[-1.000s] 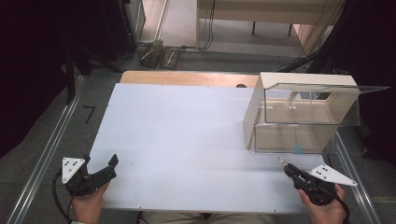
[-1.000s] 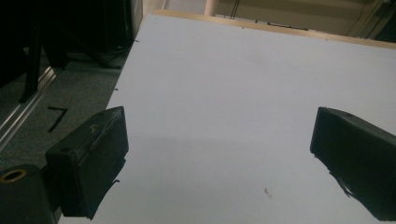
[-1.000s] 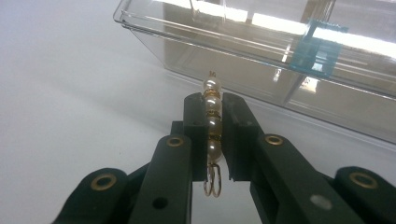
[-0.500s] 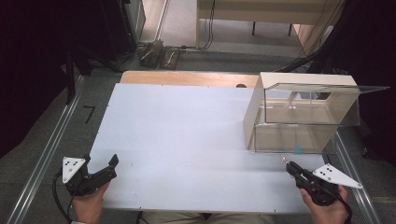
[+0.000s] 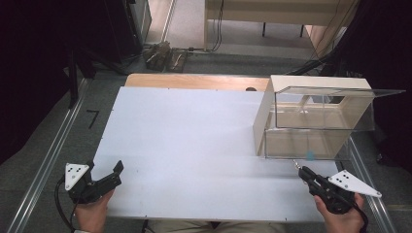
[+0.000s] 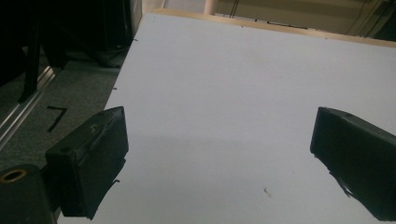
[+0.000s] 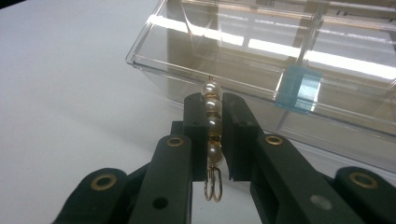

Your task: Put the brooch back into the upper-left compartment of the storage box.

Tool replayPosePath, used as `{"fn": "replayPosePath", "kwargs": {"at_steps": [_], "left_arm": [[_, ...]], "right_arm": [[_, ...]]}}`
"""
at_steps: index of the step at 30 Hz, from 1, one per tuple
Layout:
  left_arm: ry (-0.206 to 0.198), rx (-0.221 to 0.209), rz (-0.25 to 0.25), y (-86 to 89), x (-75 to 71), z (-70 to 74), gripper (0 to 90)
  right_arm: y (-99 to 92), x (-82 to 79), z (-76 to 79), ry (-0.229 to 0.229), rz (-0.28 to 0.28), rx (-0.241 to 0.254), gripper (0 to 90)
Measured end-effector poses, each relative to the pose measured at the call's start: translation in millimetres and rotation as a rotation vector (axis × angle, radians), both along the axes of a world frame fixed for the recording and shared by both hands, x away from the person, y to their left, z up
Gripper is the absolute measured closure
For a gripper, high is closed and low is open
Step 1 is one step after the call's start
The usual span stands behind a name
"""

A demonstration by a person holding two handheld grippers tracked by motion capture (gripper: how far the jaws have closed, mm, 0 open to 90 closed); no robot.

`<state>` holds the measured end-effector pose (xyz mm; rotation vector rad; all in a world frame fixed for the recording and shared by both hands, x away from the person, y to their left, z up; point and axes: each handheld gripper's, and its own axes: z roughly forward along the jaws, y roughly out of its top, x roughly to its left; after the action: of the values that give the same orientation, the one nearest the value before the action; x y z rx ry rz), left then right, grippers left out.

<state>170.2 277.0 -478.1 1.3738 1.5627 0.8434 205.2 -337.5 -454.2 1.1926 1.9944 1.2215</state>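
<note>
Jaws of the right gripper clamp a short string of round, glossy pearls with gold spacers and a thin wire ring at its near end. It hangs over the white table, just before the clear plastic box, whose front carries a blue tab. Since a second ago this gripper has edged slightly toward the box. Left gripper idles at the near-left corner, its blocky jaws wide apart and empty.
</note>
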Motion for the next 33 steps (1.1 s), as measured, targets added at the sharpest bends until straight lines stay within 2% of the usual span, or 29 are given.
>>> {"fn": "replayPosePath", "kwargs": {"at_steps": [5,13,33], "left_arm": [[0.001,0.001,-0.001,-0.1,0.2,-0.1,3.6],[0.002,0.002,0.0,-0.1,0.3,-0.2,3.6],[0.005,0.0,-0.001,-0.3,0.5,-0.4,3.6]], "right_arm": [[0.0,-1.1,3.8,-0.03,-0.005,0.004,79.6],[0.2,-1.1,6.3,-0.035,-0.006,0.019,79.6],[2.2,1.2,24.0,-0.106,-0.007,0.049,79.6]]}}
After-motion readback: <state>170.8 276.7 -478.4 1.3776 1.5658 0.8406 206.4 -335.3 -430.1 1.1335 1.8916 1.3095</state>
